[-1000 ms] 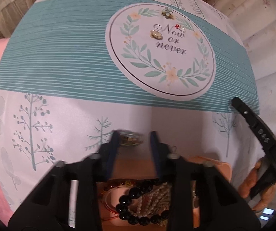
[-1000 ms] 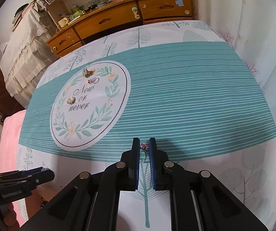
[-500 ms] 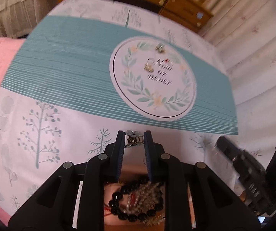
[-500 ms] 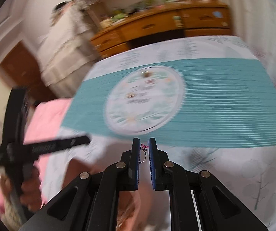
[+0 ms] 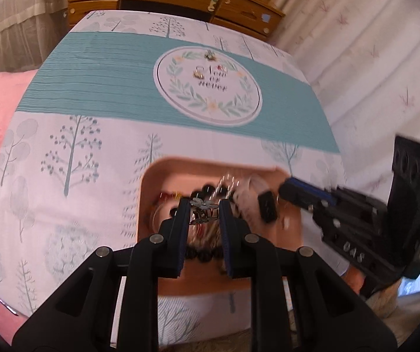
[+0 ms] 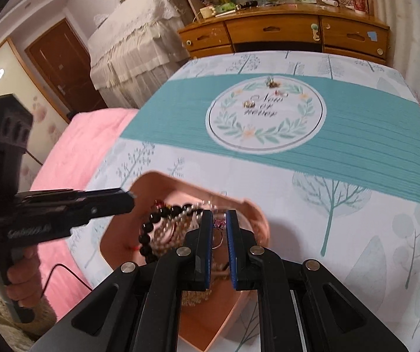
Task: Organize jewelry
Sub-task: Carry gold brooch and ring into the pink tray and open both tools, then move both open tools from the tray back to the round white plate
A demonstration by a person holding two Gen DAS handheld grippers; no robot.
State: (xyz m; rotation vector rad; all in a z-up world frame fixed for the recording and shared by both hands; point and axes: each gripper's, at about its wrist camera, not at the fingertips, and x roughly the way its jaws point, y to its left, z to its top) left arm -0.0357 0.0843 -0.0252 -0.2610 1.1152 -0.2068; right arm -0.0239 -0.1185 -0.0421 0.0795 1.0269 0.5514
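Both grippers had carried over the pink tray (image 5: pixel 148 193): left gripper (image 5: pixel 204 214) pinching a flower brooch (image 5: pixel 202 205), right gripper (image 6: pixel 219 226) pinching a ring (image 6: pixel 218 239), poised for dropping among the bead bracelets (image 6: pixel 151 228).

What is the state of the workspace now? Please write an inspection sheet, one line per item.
Surface: bed cover with teal stripes and tree prints, round wreath print in its middle.
Job's things: pink tray holding a black bead bracelet and pearl strands; three small jewelry pieces lie on the wreath print.
Clutter: nothing seen on the cover.
Grippers: left gripper shut on a silver flower piece above the tray; right gripper shut on a ring with a pink stone, also above the tray.
Cables: black cable over the pink blanket.
Surroundings: wooden dresser with a crowded top, brown door, curtain at right.
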